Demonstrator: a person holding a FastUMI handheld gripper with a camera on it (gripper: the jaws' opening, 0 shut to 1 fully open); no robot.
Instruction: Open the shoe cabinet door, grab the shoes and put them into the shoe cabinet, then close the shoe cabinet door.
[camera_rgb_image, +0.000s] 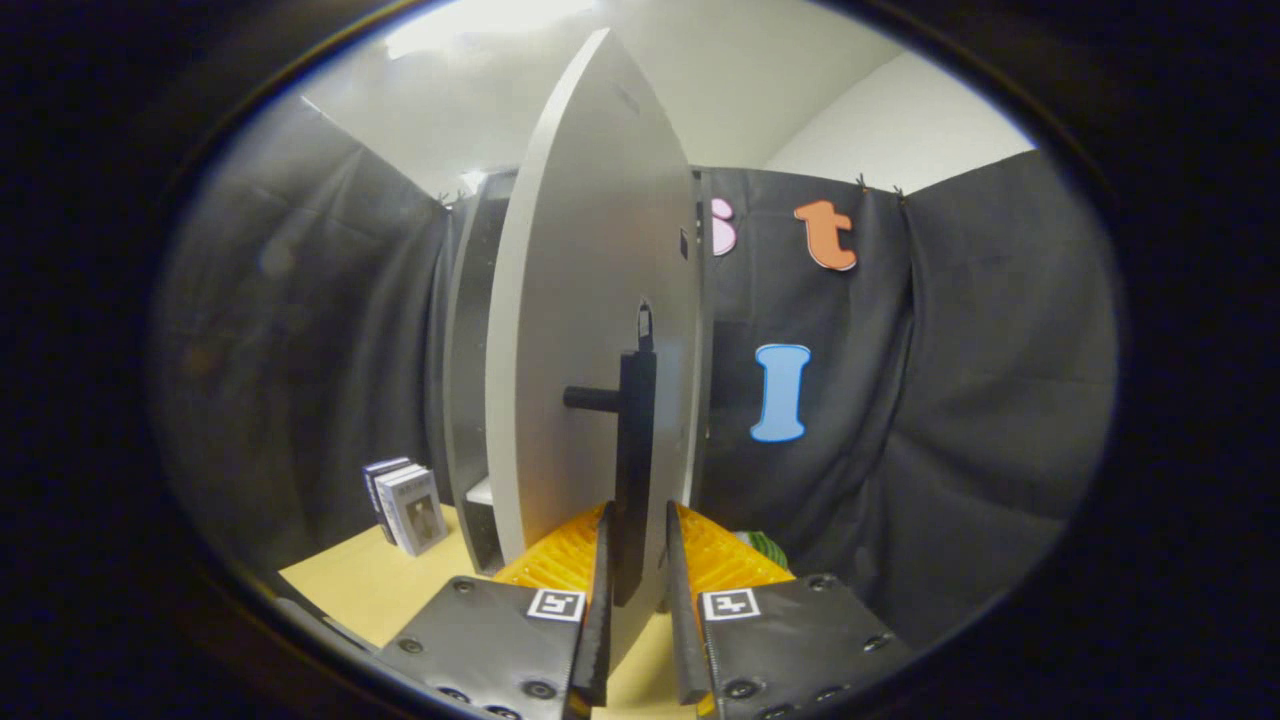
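Single fisheye cam riding on the hand-held gripper (640, 600), looking forward along its two fingers, low over the desk (370, 585). Very close to the cabinet door (590, 330), seen nearly edge-on, black door handle (634, 470) between the fingers. Facing the black cloth booth wall (950, 400) beyond.

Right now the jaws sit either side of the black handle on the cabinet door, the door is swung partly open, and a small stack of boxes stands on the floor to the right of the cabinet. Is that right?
Nearly. The gripper view shows the boxes to the left of the cabinet, not the right. The rest holds: the gripper has its jaws either side of the black handle, and the door is swung partly open.
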